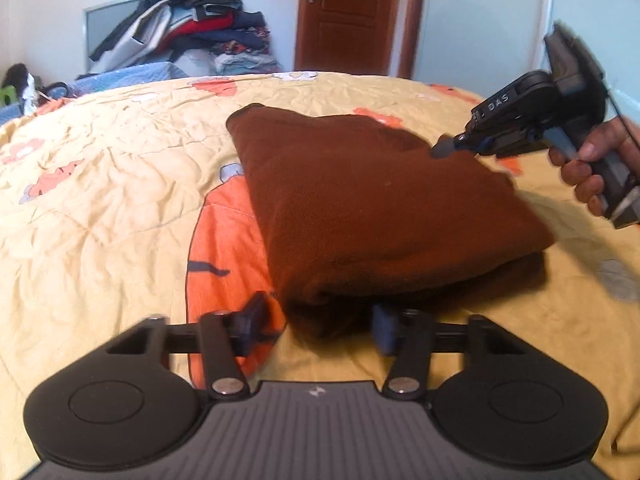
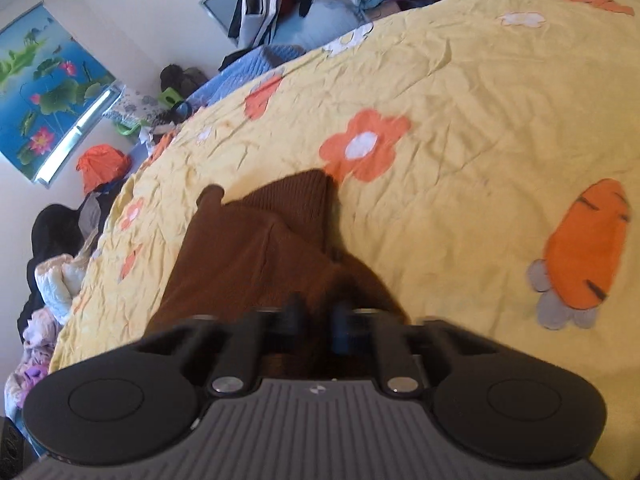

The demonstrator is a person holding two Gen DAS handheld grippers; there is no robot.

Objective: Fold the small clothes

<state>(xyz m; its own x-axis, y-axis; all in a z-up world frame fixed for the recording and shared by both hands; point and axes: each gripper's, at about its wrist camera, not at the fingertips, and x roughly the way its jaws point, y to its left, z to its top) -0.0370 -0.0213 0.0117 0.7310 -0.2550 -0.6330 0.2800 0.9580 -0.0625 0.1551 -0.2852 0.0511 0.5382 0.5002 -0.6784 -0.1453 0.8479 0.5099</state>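
Note:
A brown knitted garment (image 1: 380, 204) lies folded on the yellow bedspread (image 1: 100, 200). My left gripper (image 1: 320, 320) is open, its two fingers either side of the garment's near edge without closing on it. My right gripper (image 1: 444, 148) comes in from the right in the left wrist view, its tips at the garment's far right edge. In the right wrist view the right gripper (image 2: 316, 316) has its fingers close together on a fold of the brown garment (image 2: 248, 248), with the ribbed cuff end lying ahead of it.
The bedspread (image 2: 480, 100) has orange flowers and a carrot print (image 2: 584, 248). A pile of clothes (image 1: 200, 28) stands beyond the bed's far edge. A brown door (image 1: 348, 16) is behind. More clothes (image 2: 60, 280) lie beside the bed on the left.

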